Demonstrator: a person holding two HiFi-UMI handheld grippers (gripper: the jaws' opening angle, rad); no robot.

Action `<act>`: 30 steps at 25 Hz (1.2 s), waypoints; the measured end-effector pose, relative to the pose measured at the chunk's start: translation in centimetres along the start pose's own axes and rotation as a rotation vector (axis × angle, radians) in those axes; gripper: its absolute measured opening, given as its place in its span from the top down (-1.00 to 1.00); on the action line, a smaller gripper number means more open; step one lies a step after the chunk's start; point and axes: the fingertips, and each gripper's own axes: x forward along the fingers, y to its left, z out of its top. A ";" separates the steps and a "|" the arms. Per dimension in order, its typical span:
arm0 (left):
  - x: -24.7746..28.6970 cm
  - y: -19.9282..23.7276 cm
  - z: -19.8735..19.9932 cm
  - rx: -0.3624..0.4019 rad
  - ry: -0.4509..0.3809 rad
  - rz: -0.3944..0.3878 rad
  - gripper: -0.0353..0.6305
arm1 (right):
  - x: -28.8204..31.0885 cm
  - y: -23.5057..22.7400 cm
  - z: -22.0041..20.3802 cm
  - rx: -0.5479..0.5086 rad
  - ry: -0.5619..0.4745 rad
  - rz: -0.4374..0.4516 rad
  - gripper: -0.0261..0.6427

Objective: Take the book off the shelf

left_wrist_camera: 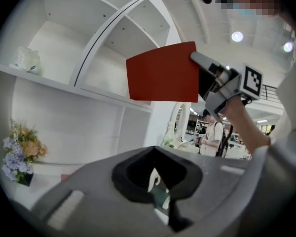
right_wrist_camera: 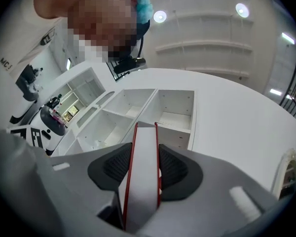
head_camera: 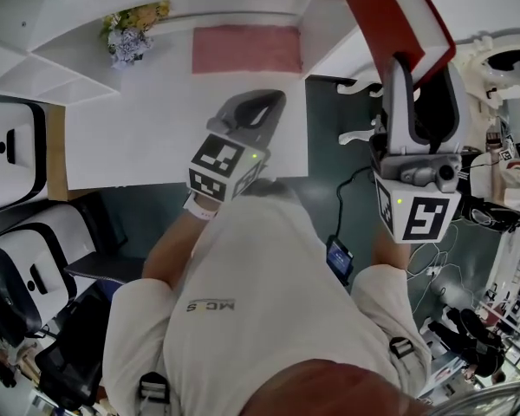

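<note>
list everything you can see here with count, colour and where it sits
book: one, red cover, held up in front of the shelf unit
shelf unit: one, white, behind the book
small item: one, white, on a shelf ledge, too blurred to name
table: one, white, under the left hand-held gripper
mat: one, pink, at the far side of the table
flowers: one bunch, yellow and lilac, at the table's far left corner
cables: several, dark, on the floor
left hand-held gripper: one, grey, over the table, jaws together, empty
right hand-held gripper: one, grey, raised, shut on the book
</note>
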 end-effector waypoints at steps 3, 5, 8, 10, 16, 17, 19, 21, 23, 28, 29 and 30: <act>0.4 -0.3 -0.1 0.001 0.010 0.001 0.89 | -1.7 -0.6 0.9 0.044 -0.028 -0.012 0.42; 0.6 -0.3 -0.3 0.002 0.016 -0.002 0.89 | -2.6 -0.6 1.4 0.057 -0.044 -0.010 0.42; 0.8 -0.3 -0.4 0.008 0.023 -0.004 0.89 | -3.9 -0.5 2.3 0.062 -0.067 -0.008 0.42; 1.0 -0.5 -0.3 0.012 0.022 -0.005 0.89 | -4.8 -0.6 3.1 0.074 -0.084 -0.003 0.42; 1.6 -1.1 -0.1 0.022 0.026 -0.020 0.89 | -6.4 0.2 4.7 0.093 -0.095 0.046 0.42; 1.7 -1.2 -0.2 0.022 0.027 -0.023 0.89 | -6.4 0.3 4.7 0.097 -0.090 0.050 0.42; 1.8 -1.3 -0.3 0.020 0.030 -0.026 0.89 | -6.6 0.5 4.4 0.113 -0.077 0.057 0.42; 2.0 -1.3 -0.6 0.017 0.036 -0.029 0.89 | -6.9 0.7 3.7 0.131 -0.057 0.066 0.42; 2.0 -1.3 -1.0 0.012 0.041 -0.030 0.89 | -7.1 1.2 2.9 0.148 -0.029 0.084 0.42; 1.7 -0.7 -1.8 -0.007 0.047 -0.015 0.89 | -7.7 3.0 -0.3 0.196 0.061 0.135 0.42; 1.6 -0.6 -1.9 -0.012 0.049 -0.011 0.89 | -7.8 3.4 -1.1 0.209 0.081 0.142 0.42; 1.5 -0.5 -2.1 -0.015 0.050 -0.007 0.89 | -7.9 3.8 -1.9 0.222 0.100 0.148 0.42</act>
